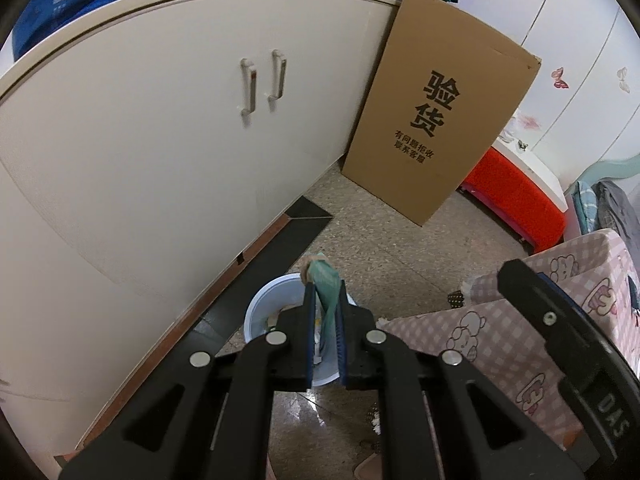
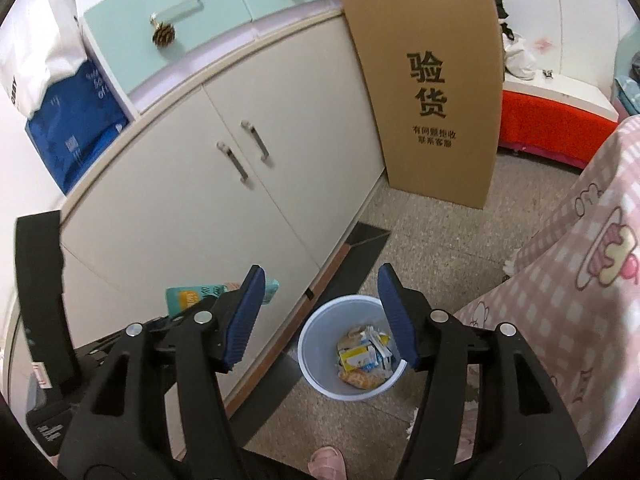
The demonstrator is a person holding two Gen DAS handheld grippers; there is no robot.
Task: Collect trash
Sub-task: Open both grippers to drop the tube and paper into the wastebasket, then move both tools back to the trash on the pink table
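My left gripper [image 1: 325,292] is shut on a crumpled teal wrapper [image 1: 326,280] and holds it just above the pale blue waste bin [image 1: 260,308] on the floor. The right wrist view shows the same wrapper [image 2: 188,298] at the left, partly behind one blue pad. My right gripper [image 2: 321,276] is open and holds nothing, and it hangs above the bin [image 2: 316,344]. In the bin lie several packets and boxes [image 2: 364,354]. The black body of the right gripper shows at the right edge of the left wrist view.
White cabinet doors [image 2: 240,200] stand close on the left of the bin. A tall cardboard box [image 2: 432,92] leans at the cabinet's end. A pink checked bedcover [image 2: 580,280] hangs on the right, with a red bench [image 2: 552,120] beyond it. A pink slipper [image 2: 326,460] shows at the bottom.
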